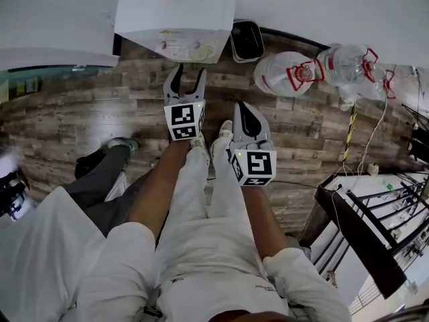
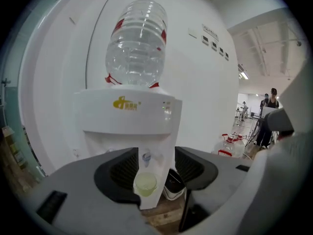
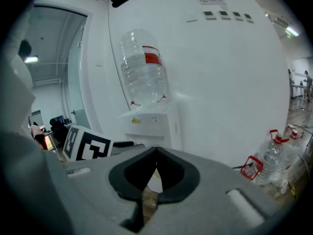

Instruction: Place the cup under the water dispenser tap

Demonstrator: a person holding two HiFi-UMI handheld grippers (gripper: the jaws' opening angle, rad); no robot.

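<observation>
Both hand-held grippers are held out in front of the person, side by side, and they point at the dispenser (image 1: 175,19) that stands by the white wall. The left hand-held gripper (image 1: 189,76) is open. Its two jaws stand apart and they touch nothing. Looking along those jaws, you see the cup (image 2: 145,183) far past them, showing in the gap between the two jaws. The cup is small and pale, a bit yellow-green. It stands upright in the nook at the front of the dispenser, right under the tap (image 2: 145,157). The cup is well apart from this hand-held gripper. The right hand-held gripper (image 1: 245,115) is closed. Its jaw tips meet and it holds nothing. It is just beside the left one and a bit nearer to the person, so it is even farther from the cup. In the right gripper view the dispenser stands beyond the closed jaws and a little to the left. A big clear bottle (image 2: 137,43) with a red label sits upside down on top of the dispenser. More big bottles (image 1: 288,74) with red handles stand on the wood floor (image 1: 80,106), off to the right of the dispenser. Another person's leg (image 1: 100,176) in dark trousers shows at the left in the head view.
</observation>
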